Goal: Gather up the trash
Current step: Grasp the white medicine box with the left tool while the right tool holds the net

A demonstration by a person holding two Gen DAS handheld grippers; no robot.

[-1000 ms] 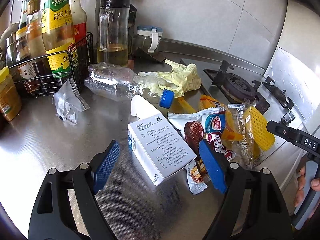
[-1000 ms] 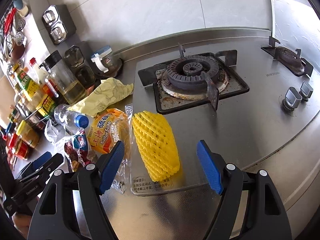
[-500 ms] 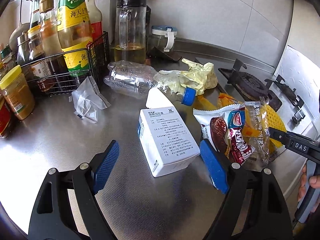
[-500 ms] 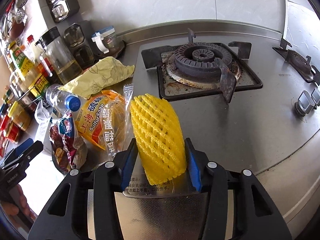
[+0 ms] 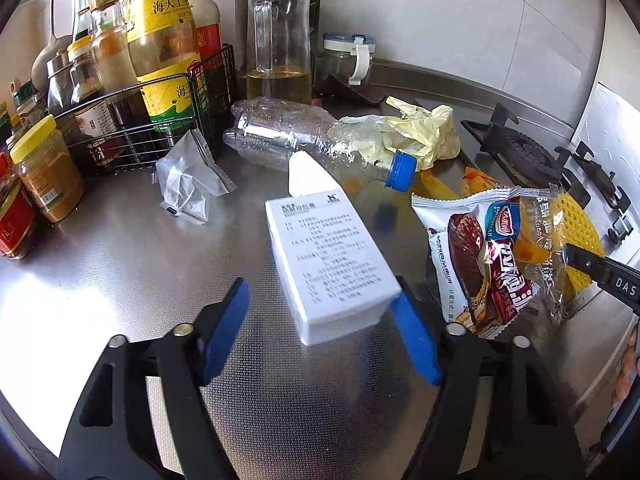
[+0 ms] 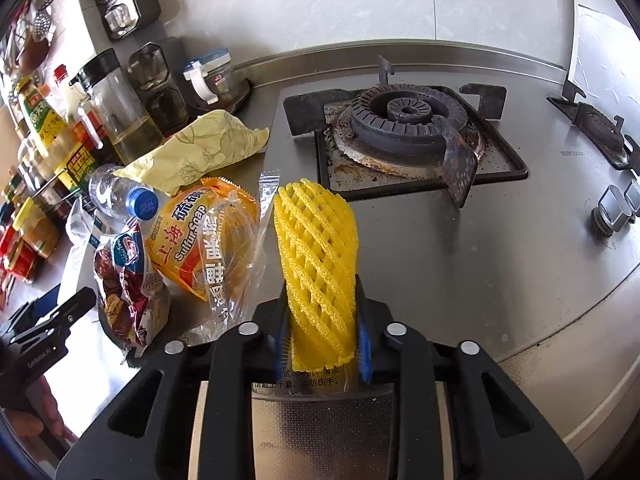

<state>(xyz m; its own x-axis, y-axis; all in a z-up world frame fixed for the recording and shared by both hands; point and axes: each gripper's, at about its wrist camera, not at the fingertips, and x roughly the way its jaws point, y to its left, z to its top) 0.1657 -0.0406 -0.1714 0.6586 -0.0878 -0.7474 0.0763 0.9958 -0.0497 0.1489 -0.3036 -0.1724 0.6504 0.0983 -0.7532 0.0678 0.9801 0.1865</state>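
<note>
A: Starting at the left, what does the left claw [image 5: 320, 336] have?

B: Nothing gripped yet, as far as I can see. Its jaws have just been closing around the white carton [image 5: 328, 264]. The right pad seems to touch the carton's corner; the left pad stands clear of it, so I'd call the jaws still apart.

A: And between the two claws?

B: Loose rubbish on the steel counter [image 5: 100, 264]: a clear sachet [image 5: 188, 184], a crushed plastic bottle [image 5: 304, 140] with a blue cap, a crumpled yellow sheet [image 6: 200, 148], an ice-cream wrapper [image 5: 476, 256], an orange soap packet [image 6: 196, 236] and a clear printed bag [image 6: 236, 264] lying over it.

A: The right side?

B: The right claw [image 6: 322, 336] has just been closing too, and its pads now pinch the yellow foam net [image 6: 316, 256], which stands up between them, in front of the burner [image 6: 408, 120].

A: So how far along?

B: Early, I'd judge. One piece is clamped and one is being taken. Everything else still lies on the counter, and no bin shows.
</note>
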